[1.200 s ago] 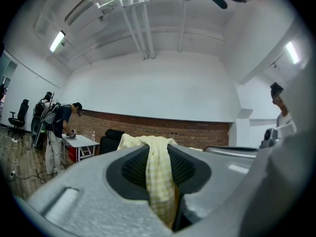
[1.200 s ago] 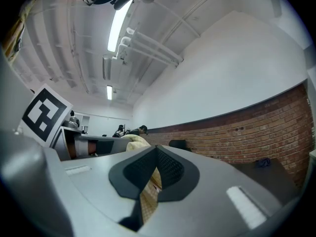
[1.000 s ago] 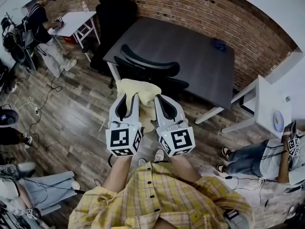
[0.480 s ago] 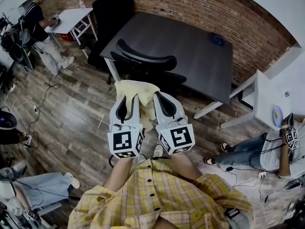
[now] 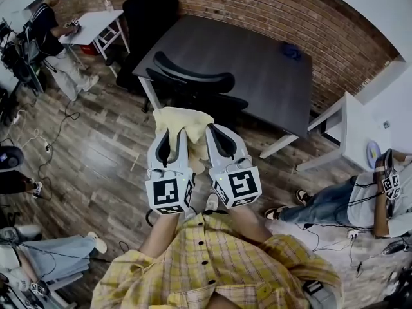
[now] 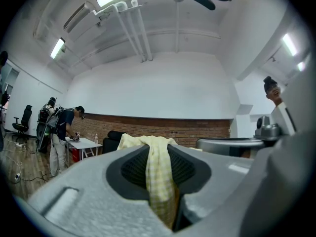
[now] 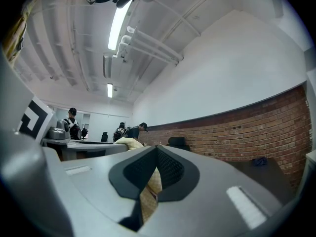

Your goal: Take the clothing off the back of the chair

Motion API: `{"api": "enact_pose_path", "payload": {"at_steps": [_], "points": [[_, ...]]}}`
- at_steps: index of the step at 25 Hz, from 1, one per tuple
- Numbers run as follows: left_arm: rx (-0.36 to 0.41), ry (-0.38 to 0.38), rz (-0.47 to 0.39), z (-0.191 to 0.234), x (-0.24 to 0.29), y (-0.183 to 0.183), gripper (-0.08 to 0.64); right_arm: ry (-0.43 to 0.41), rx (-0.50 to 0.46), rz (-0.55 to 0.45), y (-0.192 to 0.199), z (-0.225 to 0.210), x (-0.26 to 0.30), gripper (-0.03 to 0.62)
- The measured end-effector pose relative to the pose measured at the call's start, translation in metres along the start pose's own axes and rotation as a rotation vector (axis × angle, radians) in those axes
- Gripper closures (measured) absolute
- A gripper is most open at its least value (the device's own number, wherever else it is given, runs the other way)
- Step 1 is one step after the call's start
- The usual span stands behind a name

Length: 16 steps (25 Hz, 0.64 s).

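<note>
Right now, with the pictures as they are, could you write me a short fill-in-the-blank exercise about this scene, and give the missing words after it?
1. The left gripper and the right gripper both have their jaws shut on a pale ____ checked garment.
2. Behind the black chair and the dark table, the wall is made of ____.
3. A small ____ object lies near the table's far edge.

Missing words: yellow; brick; blue.

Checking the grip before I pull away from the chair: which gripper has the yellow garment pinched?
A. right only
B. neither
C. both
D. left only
C: the left gripper and the right gripper sit side by side, and each gripper view shows the yellow garment clamped between its jaws.
</note>
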<state>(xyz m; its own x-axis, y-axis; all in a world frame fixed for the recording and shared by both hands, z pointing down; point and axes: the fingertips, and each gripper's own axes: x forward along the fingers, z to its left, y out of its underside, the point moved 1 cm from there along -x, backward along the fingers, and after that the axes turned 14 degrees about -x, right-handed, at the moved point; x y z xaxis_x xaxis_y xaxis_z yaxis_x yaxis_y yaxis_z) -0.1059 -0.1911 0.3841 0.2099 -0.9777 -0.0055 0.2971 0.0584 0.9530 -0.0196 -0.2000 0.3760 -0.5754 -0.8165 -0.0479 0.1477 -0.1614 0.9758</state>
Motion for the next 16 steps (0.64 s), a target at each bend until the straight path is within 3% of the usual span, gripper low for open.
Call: {"api": "enact_pose_path", "payload": {"at_steps": [16], "points": [[0.043,0.017,-0.013,-0.011,0.006,0.002,0.460,0.020,0.014,0.013,0.009,-0.013,-0.001,0.592]]}}
